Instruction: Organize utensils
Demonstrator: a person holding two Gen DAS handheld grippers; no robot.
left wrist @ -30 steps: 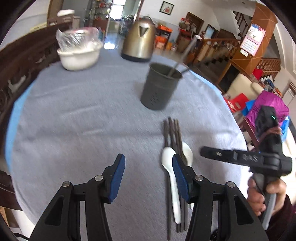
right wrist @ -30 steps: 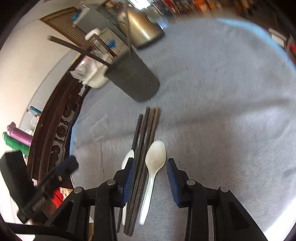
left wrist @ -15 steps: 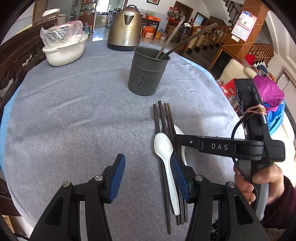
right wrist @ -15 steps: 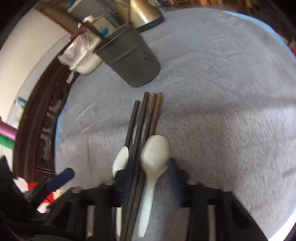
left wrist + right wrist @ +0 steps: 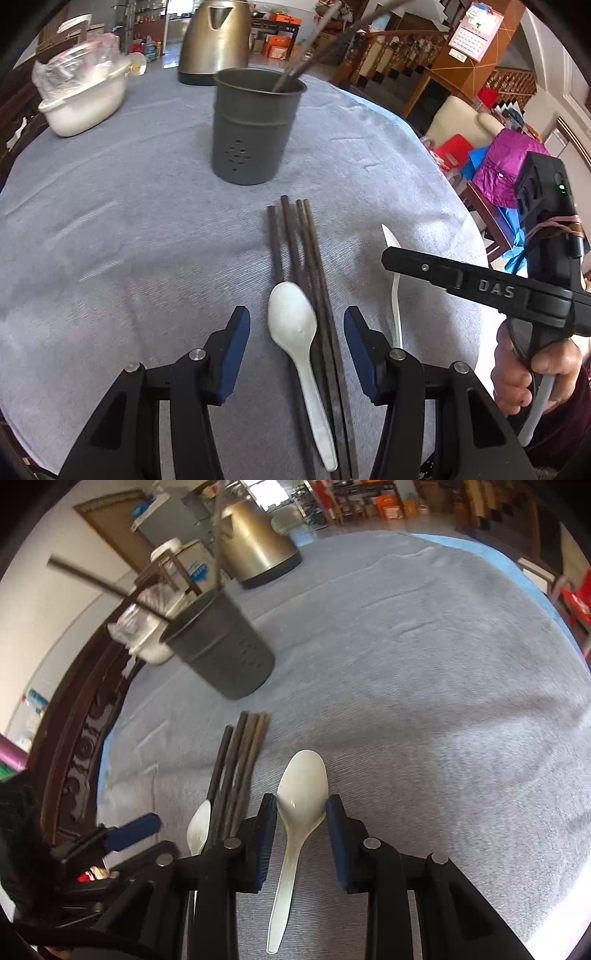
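Note:
A dark grey utensil holder (image 5: pixel 251 136) with several chopsticks in it stands on the grey cloth. Before it lie several dark chopsticks (image 5: pixel 295 251) in a row, with a white spoon (image 5: pixel 291 317) beside them. My left gripper (image 5: pixel 295 343) is open, and its blue pads stand to either side of that spoon and the chopsticks without touching them. In the right wrist view my right gripper (image 5: pixel 301 819) is shut on the bowl of a second white spoon (image 5: pixel 301 794), a little to the right of the chopsticks (image 5: pixel 240 760). The holder (image 5: pixel 225 653) is beyond, to the left.
A brass-coloured kettle (image 5: pixel 216 37) and a white bowl (image 5: pixel 81 103) covered in plastic stand at the table's far side. A carved wooden chair back (image 5: pixel 74 746) lines the left edge. A person's hand (image 5: pixel 524 369) holds the right gripper near the table's right edge.
My left gripper moved forward and right until its pads straddled the left spoon and chopsticks. My right gripper's pads closed on the right spoon, which now lies apart from the chopsticks.

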